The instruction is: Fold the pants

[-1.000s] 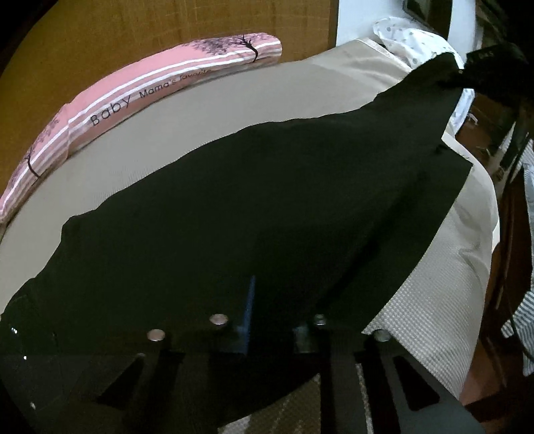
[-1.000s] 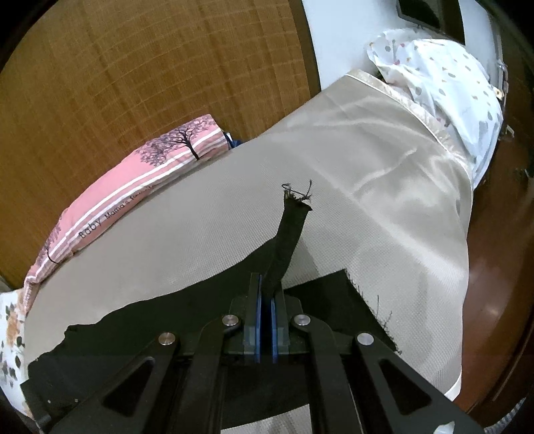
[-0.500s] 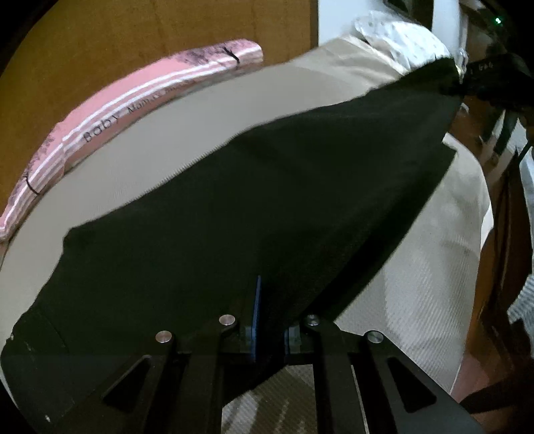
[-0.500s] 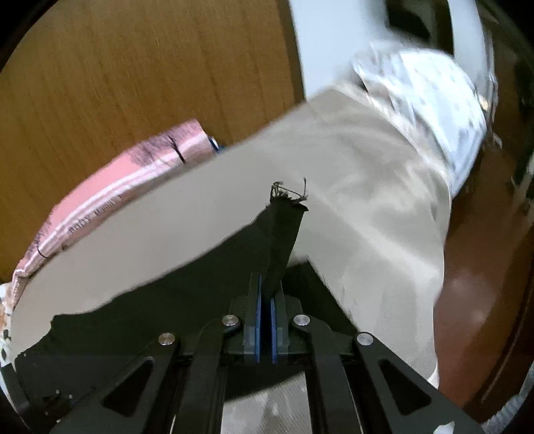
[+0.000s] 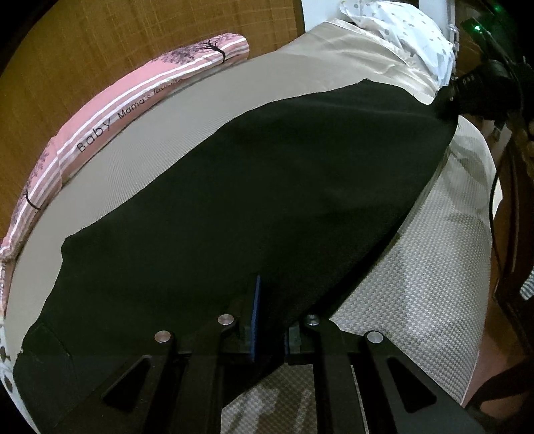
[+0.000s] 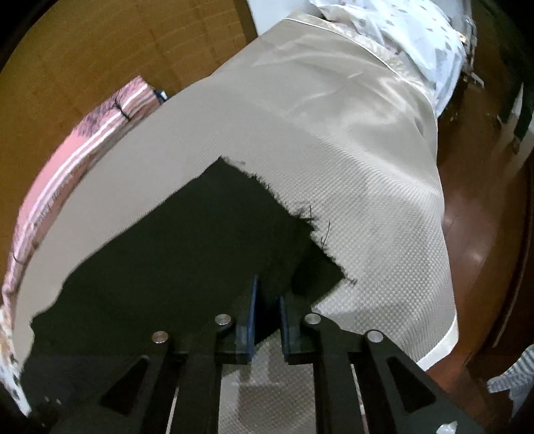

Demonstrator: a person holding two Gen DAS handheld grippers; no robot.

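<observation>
The black pants (image 5: 253, 187) lie spread flat across the beige bed cover (image 5: 207, 110), legs laid one on the other. In the left wrist view my left gripper (image 5: 270, 320) sits at the pants' near edge with its jaws parted and cloth still between the fingers. My right gripper shows at the far right (image 5: 480, 96) by the leg ends. In the right wrist view the pants (image 6: 187, 247) lie flat with frayed hems (image 6: 313, 227). My right gripper (image 6: 267, 317) is open just over the hem, holding nothing.
A pink striped bolster pillow (image 5: 126, 110) lies along the wooden headboard (image 5: 100, 50). A white dotted pillow (image 6: 400, 30) sits at the bed's far end. The bed's right edge (image 6: 447, 334) drops to a brown floor (image 6: 484, 200).
Both grippers lowered the lifted pant leg onto the bed. The right gripper opened and let go of the hem, which now lies flat. The left jaws have parted.
</observation>
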